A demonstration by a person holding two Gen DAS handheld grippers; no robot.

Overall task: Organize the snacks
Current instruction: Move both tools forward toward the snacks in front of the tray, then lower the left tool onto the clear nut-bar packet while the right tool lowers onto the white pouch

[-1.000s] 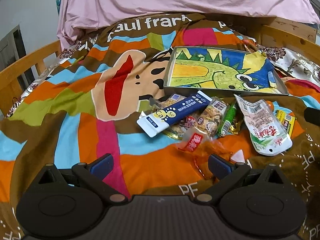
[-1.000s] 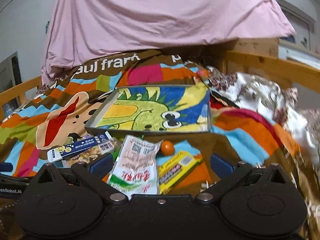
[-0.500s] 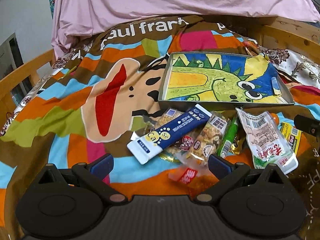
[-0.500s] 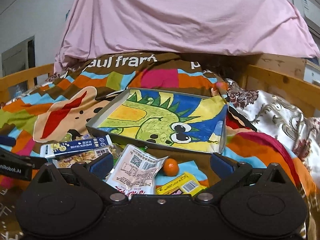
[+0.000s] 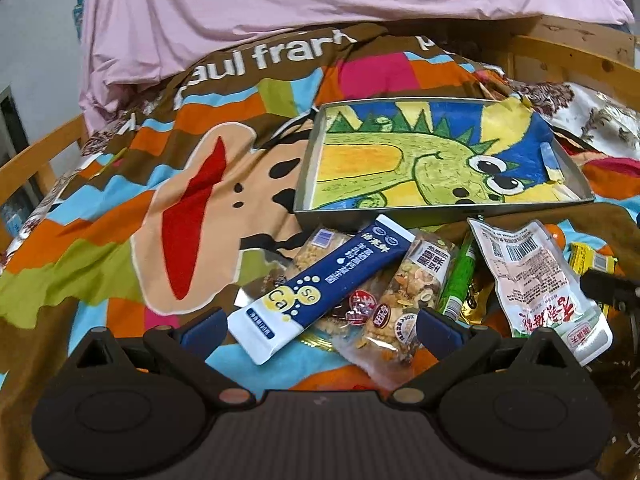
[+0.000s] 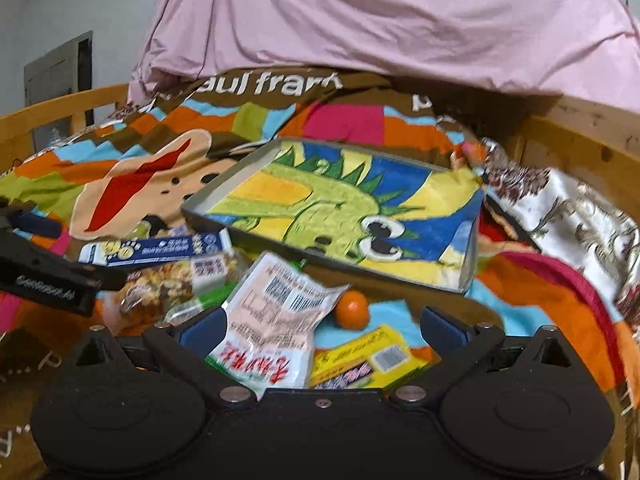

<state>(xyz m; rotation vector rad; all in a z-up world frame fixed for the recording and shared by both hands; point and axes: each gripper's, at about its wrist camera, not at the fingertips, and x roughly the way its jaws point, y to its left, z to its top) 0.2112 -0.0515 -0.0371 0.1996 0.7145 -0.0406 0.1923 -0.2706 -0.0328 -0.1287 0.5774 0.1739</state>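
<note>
Both claws have come in low over the snack pile since a second ago, so the packets that lay ahead of them now sit between their fingers. On the left, the left claw [image 5: 318, 326] stands wide open and holds nothing; the long navy-and-white stick packet [image 5: 320, 288] and the clear packet of mixed nuts [image 5: 404, 304] lie between its blue fingertips [image 5: 202, 328], resting on the bed's colourful patchwork blanket [image 5: 120, 240]. Beside these lie a slim green packet [image 5: 458, 276] and a crumpled white pouch with red lettering [image 5: 536, 280], which overlaps the green one's right side. The right claw [image 6: 320, 326] is likewise spread wide and empty, hanging over the same white pouch [image 6: 276, 320] and a flat yellow packet [image 6: 368, 360] just to its right. A small round orange fruit [image 6: 351, 308] sits touching the pouch's upper edge, near the front wall of the shallow grey metal tray [image 6: 320, 256] lined with a green dinosaur drawing. All the snacks lie outside the tray, along its near side. Behind the tray a pink sheet [image 5: 320, 0] covers the head of the bed, inside a wooden bed frame [image 6: 580, 148].
</note>
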